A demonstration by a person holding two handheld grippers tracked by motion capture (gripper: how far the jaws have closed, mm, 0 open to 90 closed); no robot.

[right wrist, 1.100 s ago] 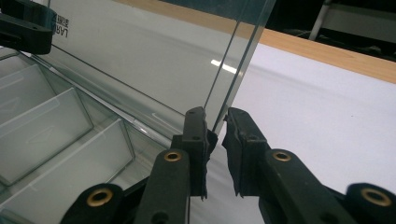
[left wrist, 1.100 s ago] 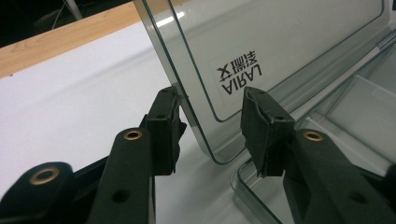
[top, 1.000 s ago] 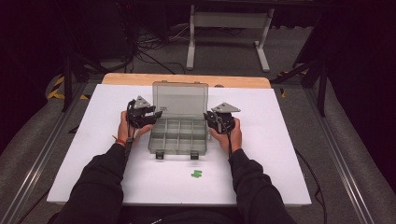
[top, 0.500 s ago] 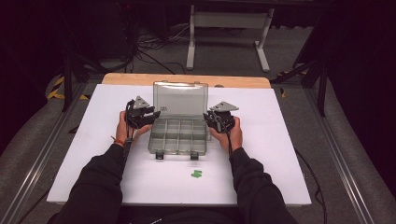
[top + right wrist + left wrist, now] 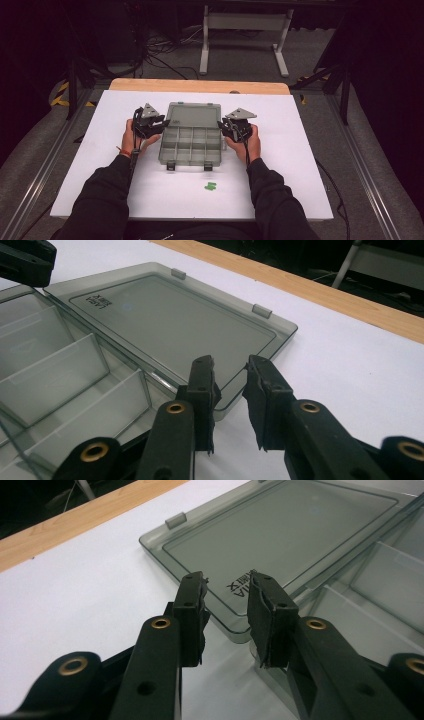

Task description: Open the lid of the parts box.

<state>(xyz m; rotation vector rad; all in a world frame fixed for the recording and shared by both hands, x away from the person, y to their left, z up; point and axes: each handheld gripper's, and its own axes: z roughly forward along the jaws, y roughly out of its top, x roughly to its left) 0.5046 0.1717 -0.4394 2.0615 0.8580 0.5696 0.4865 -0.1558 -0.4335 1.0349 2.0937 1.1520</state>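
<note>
A clear grey compartment box point(image 5: 192, 145) lies open on the white table, its lid point(image 5: 194, 115) flat behind it. My left gripper point(image 5: 161, 125) is at the box's left side, where lid meets tray. Its jaws point(image 5: 227, 582) have just been closing and stand open, with the lid's near corner point(image 5: 227, 627) between them and untouched by the pads. My right gripper point(image 5: 223, 129) is at the box's right side. It is open point(image 5: 230, 365) too, straddling the lid's other corner point(image 5: 227, 402) without pressing on it. The compartments point(image 5: 65, 375) look empty.
A small green piece point(image 5: 210, 186) lies on the white table top point(image 5: 300, 150) in front of the box, between the person's forearms. A wooden strip point(image 5: 200, 86) runs along the far edge. Metal stand legs point(image 5: 242, 22) and cables are on the floor beyond.
</note>
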